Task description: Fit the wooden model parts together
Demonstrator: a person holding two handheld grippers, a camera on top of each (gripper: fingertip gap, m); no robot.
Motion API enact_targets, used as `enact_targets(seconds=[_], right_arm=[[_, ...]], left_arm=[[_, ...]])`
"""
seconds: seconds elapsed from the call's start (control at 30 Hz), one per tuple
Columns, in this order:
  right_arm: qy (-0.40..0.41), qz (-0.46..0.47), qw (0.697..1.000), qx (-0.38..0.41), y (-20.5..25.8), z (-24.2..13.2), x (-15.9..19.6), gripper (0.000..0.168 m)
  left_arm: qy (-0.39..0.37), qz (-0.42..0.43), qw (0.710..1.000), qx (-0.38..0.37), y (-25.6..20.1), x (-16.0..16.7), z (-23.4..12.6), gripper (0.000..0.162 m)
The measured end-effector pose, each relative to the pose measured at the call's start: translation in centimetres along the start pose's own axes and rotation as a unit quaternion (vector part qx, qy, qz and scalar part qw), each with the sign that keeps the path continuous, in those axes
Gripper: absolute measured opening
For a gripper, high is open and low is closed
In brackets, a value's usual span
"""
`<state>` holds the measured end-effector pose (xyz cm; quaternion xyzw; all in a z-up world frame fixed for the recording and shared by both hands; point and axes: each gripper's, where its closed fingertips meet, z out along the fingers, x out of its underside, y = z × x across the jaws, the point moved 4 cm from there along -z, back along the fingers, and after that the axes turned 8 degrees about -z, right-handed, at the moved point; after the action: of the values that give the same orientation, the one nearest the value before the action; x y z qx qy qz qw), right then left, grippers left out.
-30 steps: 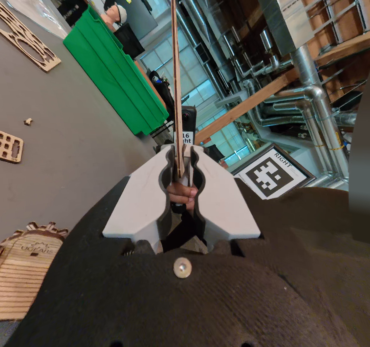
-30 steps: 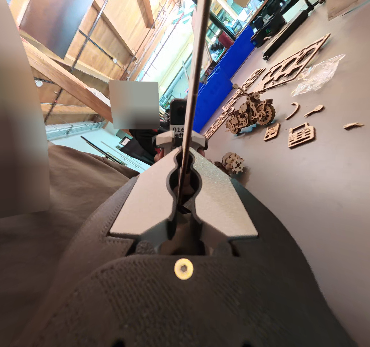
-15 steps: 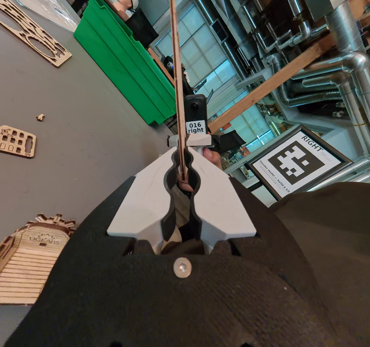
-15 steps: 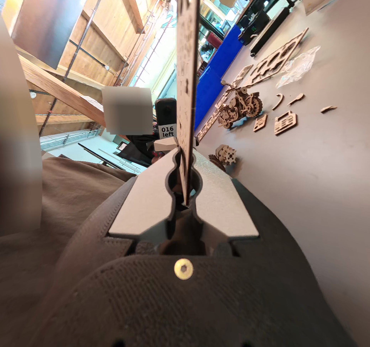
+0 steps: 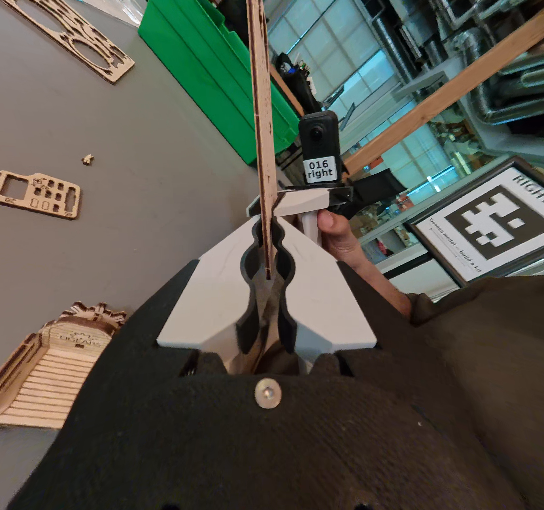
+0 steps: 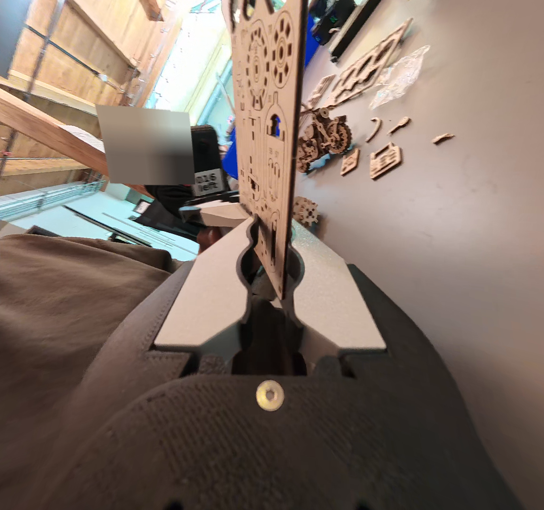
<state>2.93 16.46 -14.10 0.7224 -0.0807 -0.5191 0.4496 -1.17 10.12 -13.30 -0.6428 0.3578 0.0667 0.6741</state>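
Both claws are pinching the same wooden sheet off the surface — left claw and right claw face each other at one end, its long axis running away from both.

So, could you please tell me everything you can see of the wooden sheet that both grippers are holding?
The wooden sheet is a thin, flat plywood panel, pale brown with darker laser-cut edges. It bears cut outlines of parts: round gear-like discs, slotted strips and an arched piece, with some holes already open. It is held off the grey table, nearly edge-on in the left view. The left gripper and right gripper are both shut on it.
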Motion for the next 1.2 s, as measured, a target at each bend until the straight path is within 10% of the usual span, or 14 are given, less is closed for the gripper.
enact_targets(seconds=[0.97, 1.2], right_arm=[[0.022, -0.078, 0.99, 0.117, -0.5, -0.1, -0.1, 0.029], [-0.045, -0.018, 0.999, 0.013, 0.4, -1.0, -1.5, 0.028]], left_arm=[[-0.016, 0.05, 0.998, -0.044, 0.2, 0.2, 0.2, 0.0], [-0.032, 0.008, 0.999, 0.0, -0.5, -0.7, -0.3, 0.0]])
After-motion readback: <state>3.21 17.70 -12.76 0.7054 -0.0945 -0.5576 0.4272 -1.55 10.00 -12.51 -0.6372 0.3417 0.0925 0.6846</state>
